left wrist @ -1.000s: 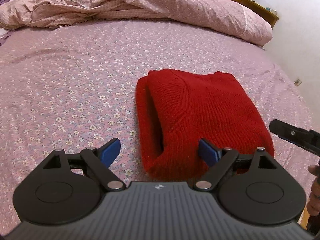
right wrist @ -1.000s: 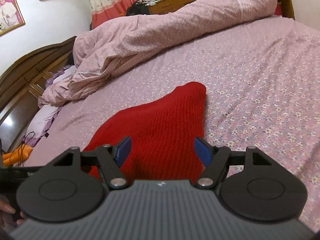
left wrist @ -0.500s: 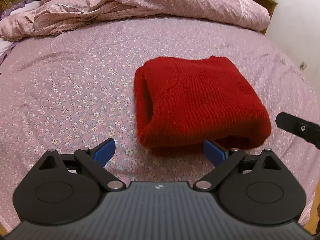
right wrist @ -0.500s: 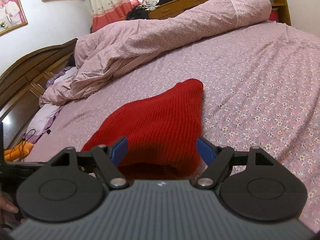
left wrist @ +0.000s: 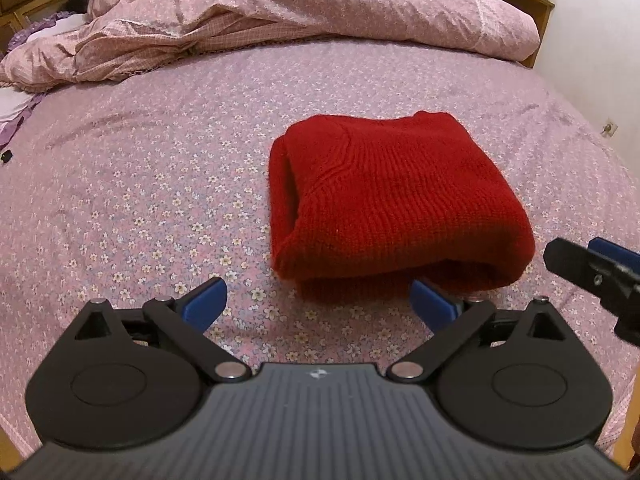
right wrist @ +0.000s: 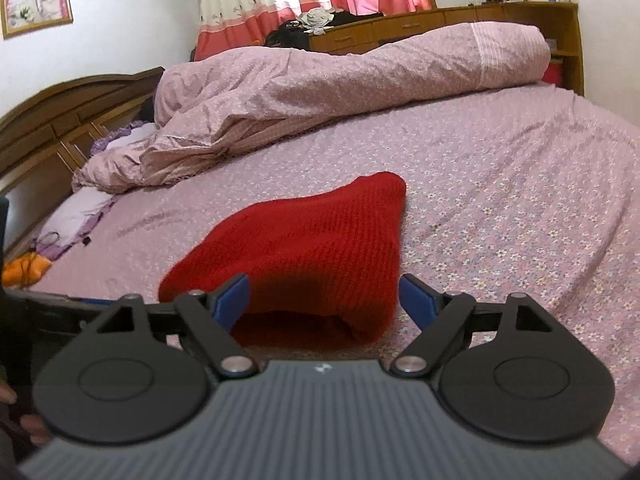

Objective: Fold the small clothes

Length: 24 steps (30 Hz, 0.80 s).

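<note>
Left tool (left wrist: 318, 300) jaws opening, nothing between them, right tool (right wrist: 324, 298) jaws opening too

Bed (left wrist: 168, 152) with pink-lilac flower-print sheet, wooden headboard (right wrist: 60, 120) at one end. Folded red knit sweater (left wrist: 396, 196) lies flat on sheet, near front edge, doubled fold facing cameras. Crumpled pink duvet (left wrist: 280, 12) heaped along far side, well apart from sweater. Lilac pillow (right wrist: 76, 212) by headboard, partly under duvet. Orange item (right wrist: 24, 268) beside pillow, too blurred to identify.
</note>
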Each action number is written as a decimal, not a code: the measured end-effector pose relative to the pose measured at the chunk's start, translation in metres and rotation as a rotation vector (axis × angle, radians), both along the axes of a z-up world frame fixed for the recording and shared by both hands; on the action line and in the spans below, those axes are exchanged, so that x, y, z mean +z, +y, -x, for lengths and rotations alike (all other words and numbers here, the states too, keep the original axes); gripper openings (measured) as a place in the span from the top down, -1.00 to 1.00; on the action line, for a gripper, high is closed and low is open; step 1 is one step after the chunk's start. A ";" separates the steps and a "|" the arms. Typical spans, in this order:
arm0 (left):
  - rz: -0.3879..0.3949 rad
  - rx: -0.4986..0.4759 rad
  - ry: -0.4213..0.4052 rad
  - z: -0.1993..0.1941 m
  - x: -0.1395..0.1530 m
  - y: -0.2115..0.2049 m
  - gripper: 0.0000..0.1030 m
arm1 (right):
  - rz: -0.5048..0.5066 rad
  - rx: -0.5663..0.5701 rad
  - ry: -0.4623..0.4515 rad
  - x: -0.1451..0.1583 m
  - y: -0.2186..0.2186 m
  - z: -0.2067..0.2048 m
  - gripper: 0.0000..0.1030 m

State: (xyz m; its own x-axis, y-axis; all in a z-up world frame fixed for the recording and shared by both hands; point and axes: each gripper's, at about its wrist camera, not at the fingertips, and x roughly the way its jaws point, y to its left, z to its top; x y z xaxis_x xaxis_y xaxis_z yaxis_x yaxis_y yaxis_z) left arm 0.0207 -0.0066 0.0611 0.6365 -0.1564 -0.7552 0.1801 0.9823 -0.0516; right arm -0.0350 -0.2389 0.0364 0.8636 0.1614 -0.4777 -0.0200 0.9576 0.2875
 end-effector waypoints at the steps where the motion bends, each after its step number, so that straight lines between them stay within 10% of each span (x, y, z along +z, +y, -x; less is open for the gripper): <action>1: 0.000 0.000 0.003 0.000 -0.001 0.000 -0.95 | 0.005 -0.001 0.002 -0.001 0.001 0.000 -0.61; 24: -0.041 -0.010 0.092 -0.022 -0.037 -0.009 -0.98 | 0.030 -0.026 0.087 -0.035 0.009 -0.018 -0.61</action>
